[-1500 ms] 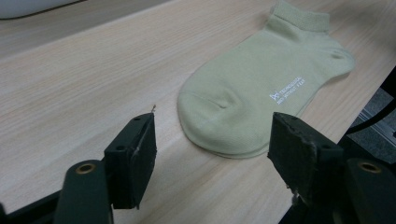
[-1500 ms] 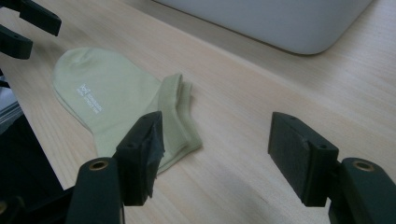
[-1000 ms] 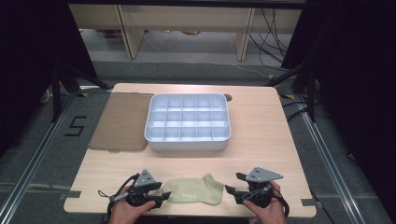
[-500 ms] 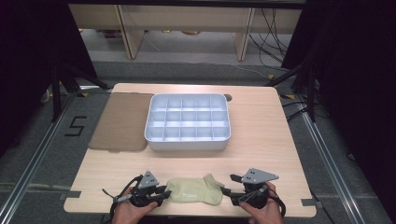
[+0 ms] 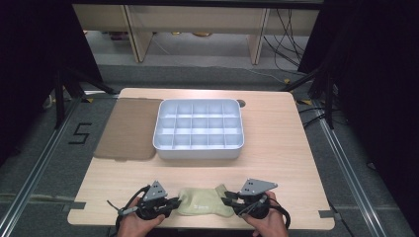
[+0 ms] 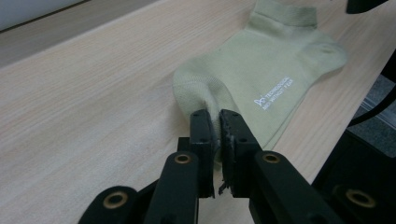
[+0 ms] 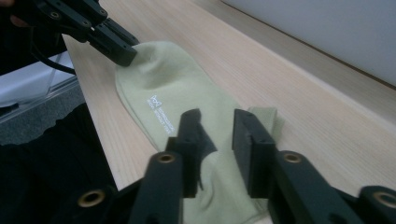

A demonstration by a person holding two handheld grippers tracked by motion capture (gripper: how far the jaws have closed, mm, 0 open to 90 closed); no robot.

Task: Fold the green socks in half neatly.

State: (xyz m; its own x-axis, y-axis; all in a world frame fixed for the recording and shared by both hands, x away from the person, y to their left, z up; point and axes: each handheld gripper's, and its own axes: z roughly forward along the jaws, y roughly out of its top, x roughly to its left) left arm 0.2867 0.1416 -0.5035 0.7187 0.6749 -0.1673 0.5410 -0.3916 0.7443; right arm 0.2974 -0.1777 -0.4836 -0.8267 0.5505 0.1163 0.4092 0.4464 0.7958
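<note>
We see the pale green sock [image 5: 203, 202] lying flat at the bottom centre of the high view, on the wooden surface [image 5: 276, 153] below the white divided tray [image 5: 198, 129]. The left gripper view gives us the detail: the left claw [image 6: 218, 122] is clamped on the sock's toe. In the right gripper view, the right claw [image 7: 218, 125] straddles the cuff end, jaws apart after narrowing. Since the earlier frame, both claws have been closing and the right hand has slid inward.
</note>
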